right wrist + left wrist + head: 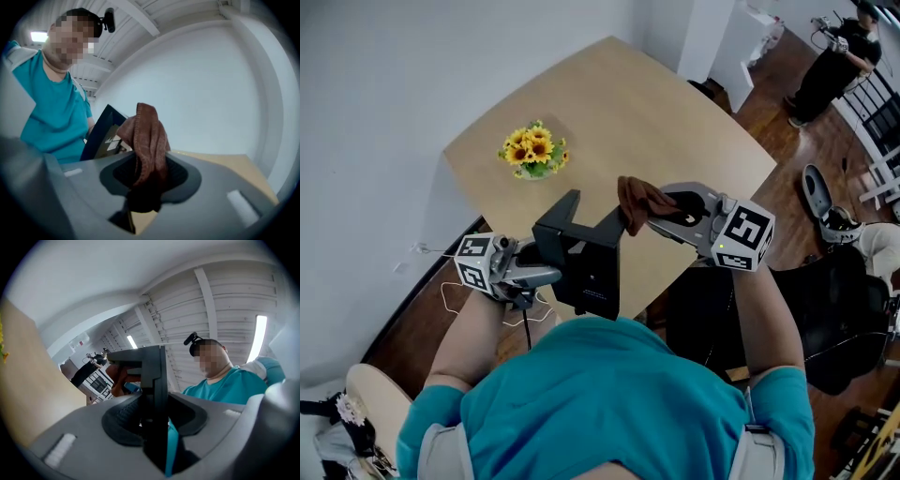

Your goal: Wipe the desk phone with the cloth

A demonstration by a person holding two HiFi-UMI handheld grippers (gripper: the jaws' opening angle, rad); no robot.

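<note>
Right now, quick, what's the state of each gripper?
Left gripper: closed on the desk phone.
Right gripper: closed on the cloth.

A pale wooden desk [675, 131] with rounded corners stands beside a white wall [384, 84], a bunch of sunflowers [534, 150] near its left corner. Dark wood flooring [778, 103] runs beyond it past a white column [708, 33], where a person in black [834, 56] stands. Overhead, strip lights [259, 336] glow between white ceiling beams [208, 301].
</note>
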